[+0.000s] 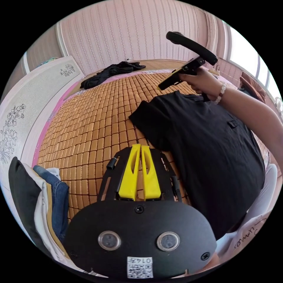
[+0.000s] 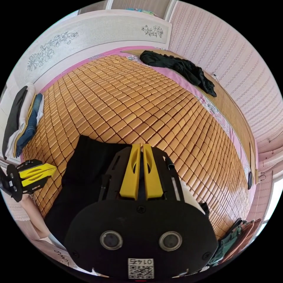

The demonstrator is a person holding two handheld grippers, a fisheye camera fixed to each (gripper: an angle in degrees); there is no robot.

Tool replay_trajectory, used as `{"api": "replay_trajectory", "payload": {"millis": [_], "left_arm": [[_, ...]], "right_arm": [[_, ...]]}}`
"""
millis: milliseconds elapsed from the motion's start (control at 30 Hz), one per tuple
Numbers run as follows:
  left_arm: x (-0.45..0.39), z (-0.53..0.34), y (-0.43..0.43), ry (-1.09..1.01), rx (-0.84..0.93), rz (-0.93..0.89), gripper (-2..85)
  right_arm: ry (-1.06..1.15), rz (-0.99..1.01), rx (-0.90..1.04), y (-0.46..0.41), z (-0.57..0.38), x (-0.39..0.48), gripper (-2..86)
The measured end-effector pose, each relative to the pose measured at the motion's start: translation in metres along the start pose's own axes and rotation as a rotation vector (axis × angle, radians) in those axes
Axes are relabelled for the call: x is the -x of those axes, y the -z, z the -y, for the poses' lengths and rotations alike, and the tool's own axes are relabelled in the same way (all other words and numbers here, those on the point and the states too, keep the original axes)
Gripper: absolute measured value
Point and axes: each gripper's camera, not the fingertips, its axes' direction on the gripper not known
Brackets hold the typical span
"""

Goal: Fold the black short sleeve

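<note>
The black short sleeve shirt [image 1: 206, 141] lies spread flat on the bamboo mat [image 1: 94, 123], one sleeve pointing toward the mat's middle. In the left gripper view my left gripper [image 1: 141, 146] is shut with nothing in it, its tips just short of that sleeve's hem. A hand holds my right gripper [image 1: 164, 84] over the shirt's collar end; it looks shut and empty. In the right gripper view the right gripper [image 2: 141, 145] is shut, hovering over the shirt [image 2: 85, 165]. The left gripper [image 2: 44, 171] shows at the left edge, jaws together.
A crumpled black garment [image 1: 112, 73] [image 2: 179, 69] lies at the mat's far edge by the wall. A stack of folded clothes [image 1: 44, 194] [image 2: 23, 123] sits against the white headboard [image 2: 88, 32]. More clothing [image 2: 233, 238] lies past the mat's corner.
</note>
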Motion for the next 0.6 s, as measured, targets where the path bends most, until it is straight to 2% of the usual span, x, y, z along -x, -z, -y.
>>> {"api": "replay_trajectory", "payload": {"millis": [100, 200, 267, 367, 500, 600], "left_arm": [[-0.002, -0.002, -0.001, -0.017, -0.072, -0.065, -1.0], [-0.009, -0.003, -0.021, -0.06, -0.024, -0.063, -1.0], [-0.014, -0.005, -0.044, -0.099, 0.051, -0.054, -1.0], [-0.018, -0.011, -0.053, -0.136, 0.055, -0.024, -1.0], [-0.01, -0.023, -0.063, -0.139, 0.052, -0.053, -1.0], [0.0, -0.034, -0.07, -0.132, 0.047, -0.08, -1.0]], "right_arm": [[0.108, 0.137, -0.086, 0.044, 0.009, 0.035, 0.4], [0.234, 0.237, -0.004, 0.052, 0.027, 0.087, 2.3], [0.29, 0.221, 0.036, 0.052, 0.036, 0.114, 4.0], [0.302, 0.101, 0.081, 0.047, 0.054, 0.135, 4.0], [0.266, 0.185, 0.03, 0.075, 0.072, 0.135, 1.9], [0.291, 0.149, 0.009, 0.099, 0.083, 0.133, 2.0]]}}
